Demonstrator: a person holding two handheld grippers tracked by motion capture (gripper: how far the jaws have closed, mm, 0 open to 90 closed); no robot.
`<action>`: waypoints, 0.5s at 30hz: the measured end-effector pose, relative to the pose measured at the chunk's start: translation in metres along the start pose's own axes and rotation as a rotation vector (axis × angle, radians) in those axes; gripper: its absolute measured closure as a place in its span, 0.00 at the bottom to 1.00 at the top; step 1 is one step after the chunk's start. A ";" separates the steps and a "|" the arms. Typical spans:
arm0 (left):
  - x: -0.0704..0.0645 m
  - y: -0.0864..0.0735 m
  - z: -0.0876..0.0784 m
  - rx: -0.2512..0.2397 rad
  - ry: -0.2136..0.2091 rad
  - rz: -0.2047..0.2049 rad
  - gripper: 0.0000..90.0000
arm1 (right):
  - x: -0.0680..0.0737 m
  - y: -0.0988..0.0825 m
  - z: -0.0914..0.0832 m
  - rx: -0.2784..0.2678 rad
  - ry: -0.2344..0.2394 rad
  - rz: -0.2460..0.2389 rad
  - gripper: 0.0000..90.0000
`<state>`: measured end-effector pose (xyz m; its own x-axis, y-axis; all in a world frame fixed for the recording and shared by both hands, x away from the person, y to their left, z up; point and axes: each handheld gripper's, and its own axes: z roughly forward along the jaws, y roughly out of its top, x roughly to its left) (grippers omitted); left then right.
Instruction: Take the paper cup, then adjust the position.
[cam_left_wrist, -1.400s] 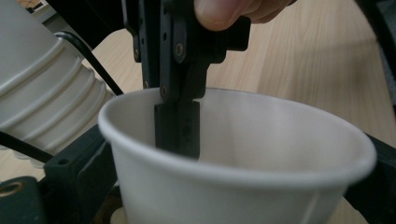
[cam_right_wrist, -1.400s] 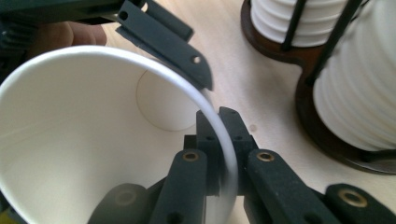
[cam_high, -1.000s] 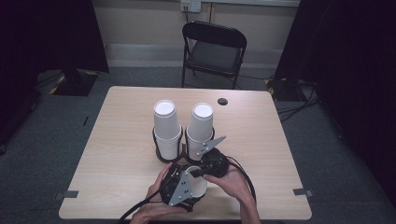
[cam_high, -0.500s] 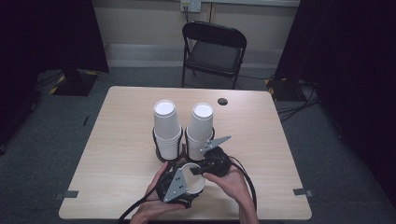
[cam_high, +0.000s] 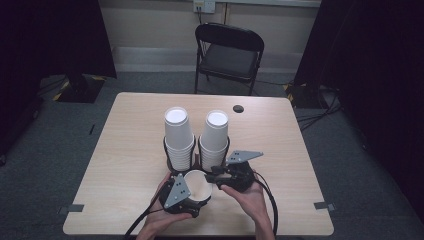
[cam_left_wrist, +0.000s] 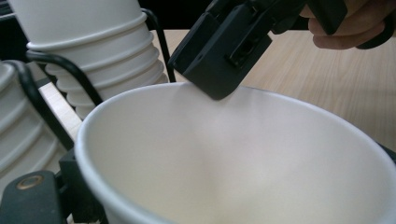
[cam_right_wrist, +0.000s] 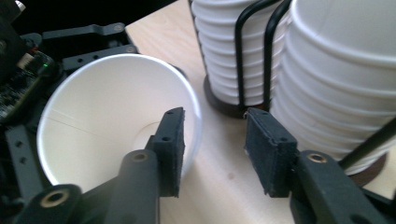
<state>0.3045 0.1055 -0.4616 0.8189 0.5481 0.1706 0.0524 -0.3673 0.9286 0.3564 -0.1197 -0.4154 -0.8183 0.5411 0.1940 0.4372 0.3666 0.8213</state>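
Now the single paper cup is held at the near edge of the bench, in front of the two wire holders with cup stacks. The left claw is clamped on this cup: in the left gripper view the cup mouth sits directly above its jaws, and its black pad presses against the wall low at the left side.

The right claw has just been opening, and its jaws now stand apart. In the right gripper view one pad is inside the cup mouth and the other is outside, so the rim passes between them, but the pads do not press on it (there is clear space on both sides).

The cup's long axis is tilted, with its mouth turned toward the right claw and upward. So the cup lies to the left of the right claw, just beside it, and the stacks are directly behind both.

I judge that the right claw has let go of the rim, and the left hand alone carries the cup. For the coming move, the left hand is the nearer one; the left stack is just behind it.
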 end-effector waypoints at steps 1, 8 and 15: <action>0.002 -0.001 -0.003 0.004 0.005 -0.001 0.11 | 0.000 -0.001 -0.001 -0.014 -0.008 0.001 0.61; 0.013 -0.004 -0.014 -0.018 0.038 -0.045 0.11 | -0.005 -0.014 -0.014 -0.168 -0.077 0.048 0.51; 0.029 -0.008 -0.028 -0.060 0.065 -0.127 0.11 | -0.012 -0.029 -0.024 -0.254 -0.153 0.092 0.43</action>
<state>0.3117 0.1453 -0.4553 0.7687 0.6357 0.0698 0.1170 -0.2471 0.9619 0.3444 -0.1550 -0.4289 -0.7055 0.6780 0.2062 0.3833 0.1203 0.9158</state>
